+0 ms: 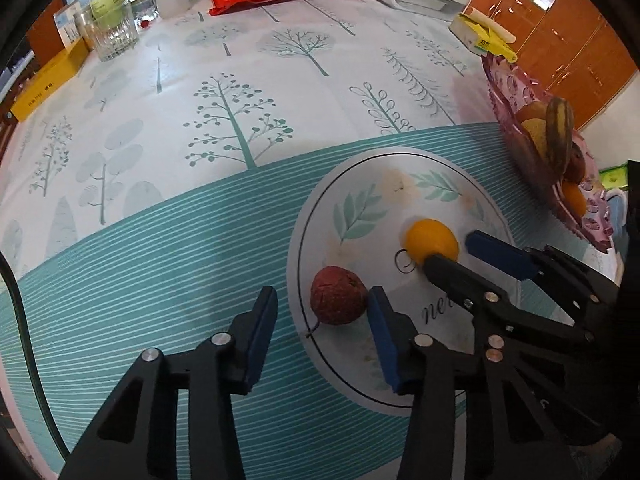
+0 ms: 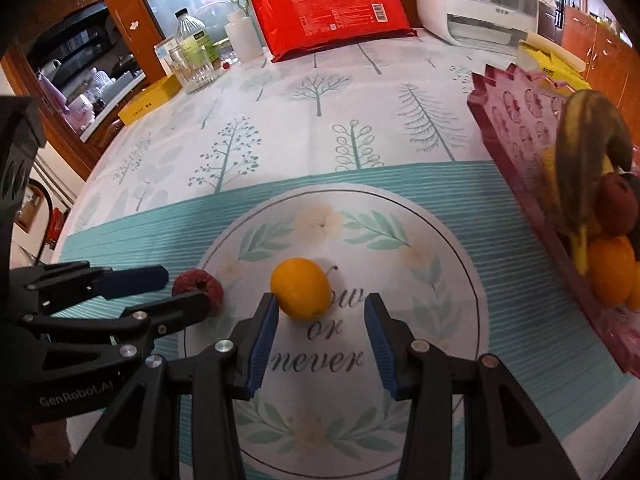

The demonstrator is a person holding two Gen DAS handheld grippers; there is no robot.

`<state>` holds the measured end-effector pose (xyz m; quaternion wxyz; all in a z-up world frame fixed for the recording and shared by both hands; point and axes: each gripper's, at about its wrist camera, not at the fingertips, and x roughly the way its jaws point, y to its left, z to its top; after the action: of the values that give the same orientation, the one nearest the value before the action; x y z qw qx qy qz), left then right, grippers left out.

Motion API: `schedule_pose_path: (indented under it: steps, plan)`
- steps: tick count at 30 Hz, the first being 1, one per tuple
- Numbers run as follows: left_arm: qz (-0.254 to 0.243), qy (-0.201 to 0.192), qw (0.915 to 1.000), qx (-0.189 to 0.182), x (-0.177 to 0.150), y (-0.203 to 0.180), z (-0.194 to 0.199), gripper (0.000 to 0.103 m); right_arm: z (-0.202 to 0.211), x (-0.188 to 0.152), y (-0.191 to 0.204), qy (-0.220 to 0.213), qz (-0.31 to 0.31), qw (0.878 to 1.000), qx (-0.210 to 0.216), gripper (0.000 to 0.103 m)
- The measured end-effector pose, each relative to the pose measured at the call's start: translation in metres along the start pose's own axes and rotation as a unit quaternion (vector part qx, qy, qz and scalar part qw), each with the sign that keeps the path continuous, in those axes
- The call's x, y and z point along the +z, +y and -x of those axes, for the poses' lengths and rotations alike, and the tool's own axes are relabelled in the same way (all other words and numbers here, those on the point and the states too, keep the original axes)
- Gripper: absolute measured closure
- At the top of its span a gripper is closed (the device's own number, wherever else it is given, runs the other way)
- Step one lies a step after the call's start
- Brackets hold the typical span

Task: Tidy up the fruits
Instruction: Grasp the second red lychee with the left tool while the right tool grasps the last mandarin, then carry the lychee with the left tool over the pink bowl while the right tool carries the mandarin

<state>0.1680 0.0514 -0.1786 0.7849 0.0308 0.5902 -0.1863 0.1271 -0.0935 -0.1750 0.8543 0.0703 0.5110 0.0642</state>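
Note:
A dark red, wrinkled fruit (image 1: pixel 338 296) (image 2: pixel 198 288) and a small orange fruit (image 1: pixel 430 240) (image 2: pixel 302 294) lie on a round white mat with leaf prints (image 1: pixel 360 208) (image 2: pixel 376 236). My left gripper (image 1: pixel 322 292) (image 2: pixel 186 286) points down at the red fruit, which sits between its blue pads. The right pad is at the fruit's side and the left pad stands apart from it. My right gripper (image 2: pixel 320 300) (image 1: pixel 451 248) straddles the near side of the orange fruit. Its left pad is close against the fruit and the right pad is well clear.
A pink fruit tray (image 1: pixel 516 92) (image 2: pixel 504 120) at the right holds a browned banana (image 2: pixel 580 152), oranges and a dark red fruit. At the table's far edge stand a red packet (image 2: pixel 332 8), a glass (image 1: pixel 112 36), a bottle, a yellow box (image 1: pixel 48 84) and a white appliance.

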Motion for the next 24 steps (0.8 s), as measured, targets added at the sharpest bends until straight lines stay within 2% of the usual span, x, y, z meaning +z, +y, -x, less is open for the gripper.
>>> schedule_pose_path:
  steps: [2,6,8,9,16,24]
  plan:
    - [0.002,0.003,0.9999,-0.014,0.001,0.001,-0.002,0.066,-0.002,0.002,0.0,0.002,0.005,1.0,0.014,0.058]
    - [0.005,0.008,0.9996,-0.025,0.002,0.002,-0.005,0.066,-0.01,0.006,0.0,0.011,0.008,0.999,0.042,0.06]
    - [0.004,0.01,0.9996,-0.025,0.003,0.001,-0.006,0.066,-0.014,0.008,0.003,0.013,0.016,0.998,0.051,0.071]
    - [0.001,0.01,0.9997,-0.024,0.003,0.0,-0.006,0.067,-0.016,0.008,0.004,0.016,0.019,0.998,0.056,0.072]
    - [-0.009,0.011,0.9997,-0.022,0.002,-0.006,-0.006,0.074,-0.003,0.006,0.006,-0.002,0.019,0.999,0.048,0.073]
    - [-0.016,0.001,0.9999,-0.001,0.001,-0.012,-0.005,0.074,0.017,-0.001,-0.004,-0.015,0.001,0.999,0.03,0.073]
